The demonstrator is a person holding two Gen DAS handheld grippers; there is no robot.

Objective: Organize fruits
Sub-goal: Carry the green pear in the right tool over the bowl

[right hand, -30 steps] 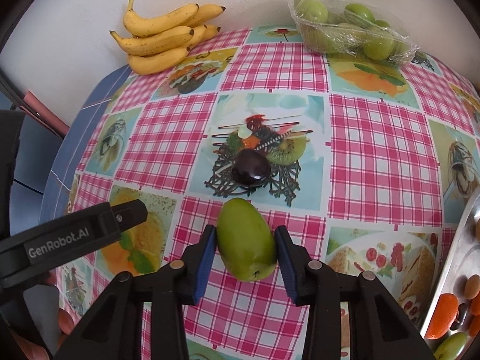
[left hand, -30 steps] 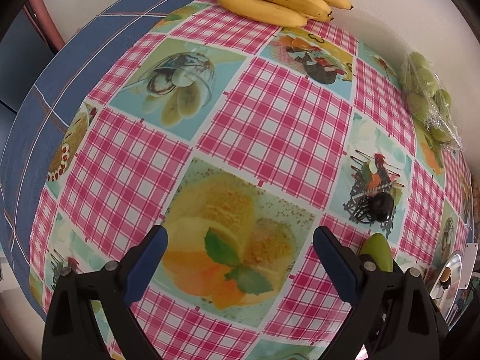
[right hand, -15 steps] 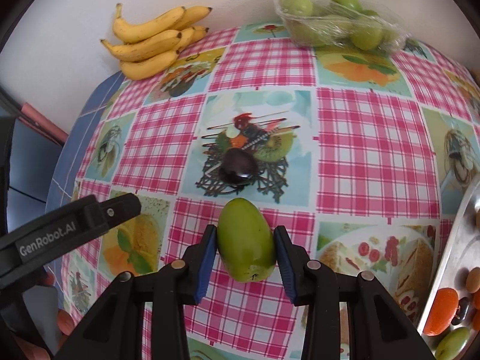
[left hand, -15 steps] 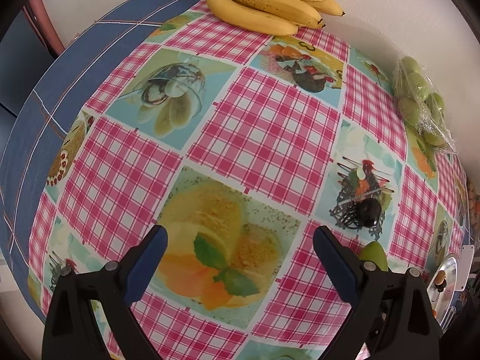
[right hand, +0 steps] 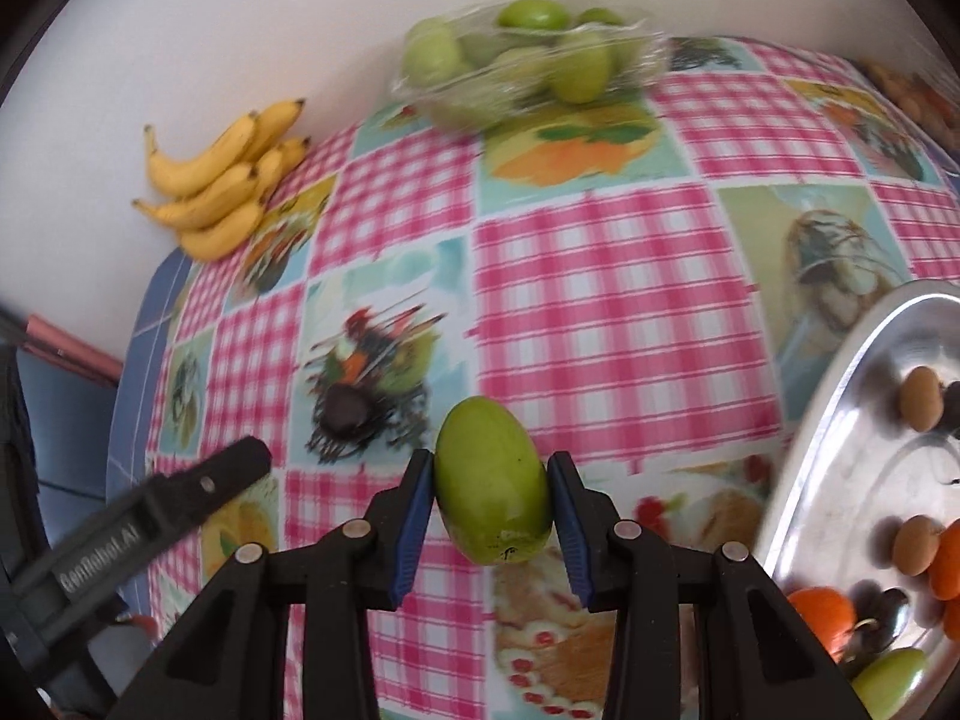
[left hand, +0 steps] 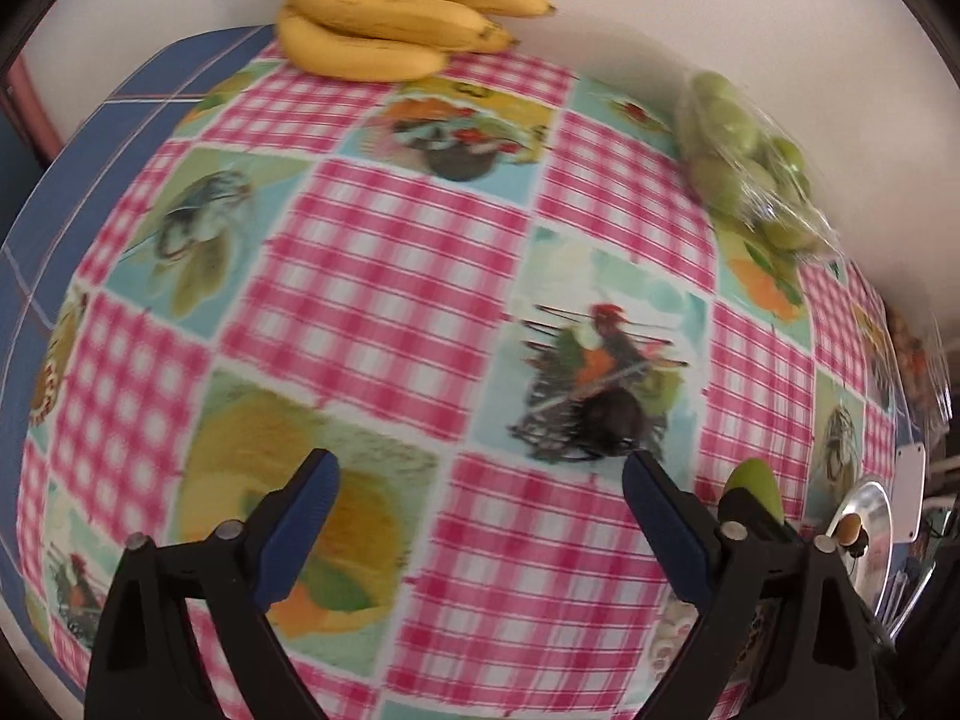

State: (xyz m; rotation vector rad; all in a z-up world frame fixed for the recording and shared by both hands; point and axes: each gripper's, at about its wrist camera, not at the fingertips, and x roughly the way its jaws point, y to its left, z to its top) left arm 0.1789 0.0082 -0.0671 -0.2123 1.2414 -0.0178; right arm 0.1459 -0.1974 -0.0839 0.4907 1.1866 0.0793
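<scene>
Pink-checked tablecloth [right hand: 624, 300] with printed dessert panels, set against a white wall; we list what lies on it and what has shifted.

Item one: right gripper [right hand: 489, 498], its blue pads pressed on both flanks of a green mango [right hand: 492, 480], the fruit clear of the cloth. The hold looks the same as in the earlier frames. What differs is the view: the steel tray [right hand: 840, 384] now fills much more of the right edge, and the dark plum [right hand: 345, 408] on the printed panel has slid away to the left. We read this as the mango being carried toward the tray.

Item two: steel tray, already holding brown, orange and green fruits. We judge it the sorting place, so the mango's step is well advanced but the release is not yet made.

Item three: left gripper [left hand: 480, 498], empty, jaws wide apart though they have just been closing a little, nothing between them. Its view has swung so that the dark plum [left hand: 606, 420] now sits just ahead of its right finger; we suspect the plum is the next pick.

Item four: bunch of bananas [right hand: 222, 192] by the wall, untouched.

Item five: wrapped punnet of green fruits [right hand: 522, 66], also by the wall, untouched.
</scene>
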